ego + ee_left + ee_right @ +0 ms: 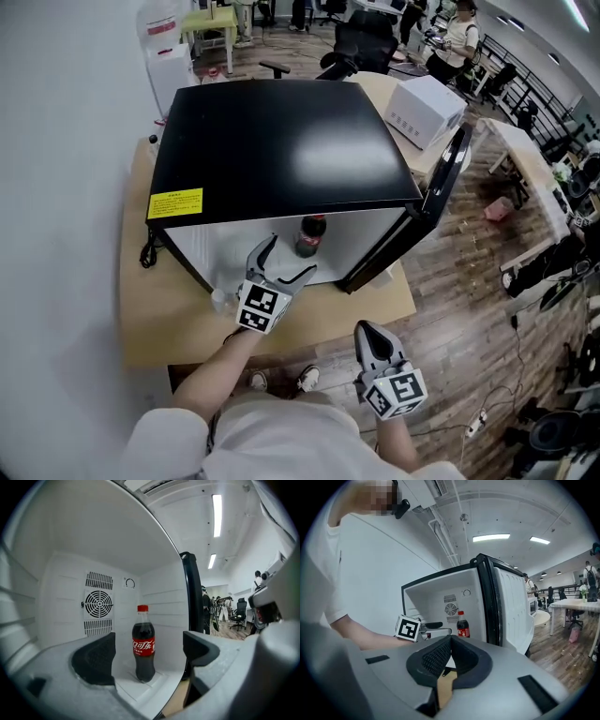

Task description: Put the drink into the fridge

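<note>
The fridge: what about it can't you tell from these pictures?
Head view: the fridge hides its own inside under its black top, so only the upper part of the bottle shows at the front edge.
Head view: the print on the yellow label is too small to read.
Left gripper view: the dial on the back wall is too small to show its setting.
</note>
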A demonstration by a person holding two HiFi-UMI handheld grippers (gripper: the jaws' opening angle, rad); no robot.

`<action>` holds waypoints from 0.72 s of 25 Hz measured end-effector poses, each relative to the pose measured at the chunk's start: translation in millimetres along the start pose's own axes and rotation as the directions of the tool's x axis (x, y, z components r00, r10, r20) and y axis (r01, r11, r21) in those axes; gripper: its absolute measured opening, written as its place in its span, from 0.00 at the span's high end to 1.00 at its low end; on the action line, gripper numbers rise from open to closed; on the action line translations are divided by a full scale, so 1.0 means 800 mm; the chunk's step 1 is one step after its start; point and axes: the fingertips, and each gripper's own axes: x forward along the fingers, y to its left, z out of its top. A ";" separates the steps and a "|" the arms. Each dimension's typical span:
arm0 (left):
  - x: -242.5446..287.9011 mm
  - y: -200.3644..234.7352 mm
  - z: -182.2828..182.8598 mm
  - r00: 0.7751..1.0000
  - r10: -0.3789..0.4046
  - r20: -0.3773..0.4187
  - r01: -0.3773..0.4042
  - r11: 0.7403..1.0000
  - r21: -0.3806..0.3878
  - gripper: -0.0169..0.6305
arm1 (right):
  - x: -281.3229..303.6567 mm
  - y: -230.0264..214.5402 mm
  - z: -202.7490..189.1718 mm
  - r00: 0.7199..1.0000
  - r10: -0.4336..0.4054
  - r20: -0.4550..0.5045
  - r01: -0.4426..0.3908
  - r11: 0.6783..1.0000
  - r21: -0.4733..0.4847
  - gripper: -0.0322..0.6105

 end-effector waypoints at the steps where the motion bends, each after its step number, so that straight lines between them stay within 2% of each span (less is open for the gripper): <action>1: -0.005 -0.001 0.003 1.000 -0.001 -0.002 0.001 1.000 0.007 0.27 | 0.005 0.001 0.001 1.000 0.013 0.001 -0.013 1.000 -0.002 0.95; 3: -0.014 -0.004 0.004 1.000 -0.004 -0.017 0.005 1.000 0.023 0.30 | 0.014 0.004 0.003 0.999 0.040 0.002 -0.040 0.999 -0.006 0.95; 6: -0.029 -0.005 0.001 0.999 0.001 -0.037 0.000 1.000 0.027 0.51 | 0.027 0.009 0.011 0.997 0.079 0.012 -0.079 0.997 -0.014 0.95; 7: -0.034 -0.002 0.002 0.999 0.006 -0.036 -0.006 1.000 0.020 0.55 | 0.032 0.010 0.015 0.996 0.092 0.017 -0.091 0.996 -0.017 0.95; 10: -0.051 0.004 0.008 1.000 0.023 -0.020 -0.023 1.000 -0.008 0.60 | 0.044 0.013 0.019 0.992 0.126 0.023 -0.126 0.992 -0.009 0.95; 13: -0.080 0.004 0.034 0.999 0.036 0.016 -0.036 0.999 -0.017 0.81 | 0.051 0.017 0.025 0.985 0.168 0.030 -0.168 0.986 0.020 0.95; 15: -0.099 0.004 0.053 0.998 0.048 0.047 -0.048 0.999 -0.013 0.90 | 0.055 0.018 0.032 0.982 0.187 0.037 -0.188 0.982 0.022 0.95; 18: -0.123 0.007 0.072 0.995 0.069 0.071 -0.067 0.997 -0.023 0.95 | 0.062 0.019 0.040 0.977 0.206 0.045 -0.207 0.978 0.013 0.95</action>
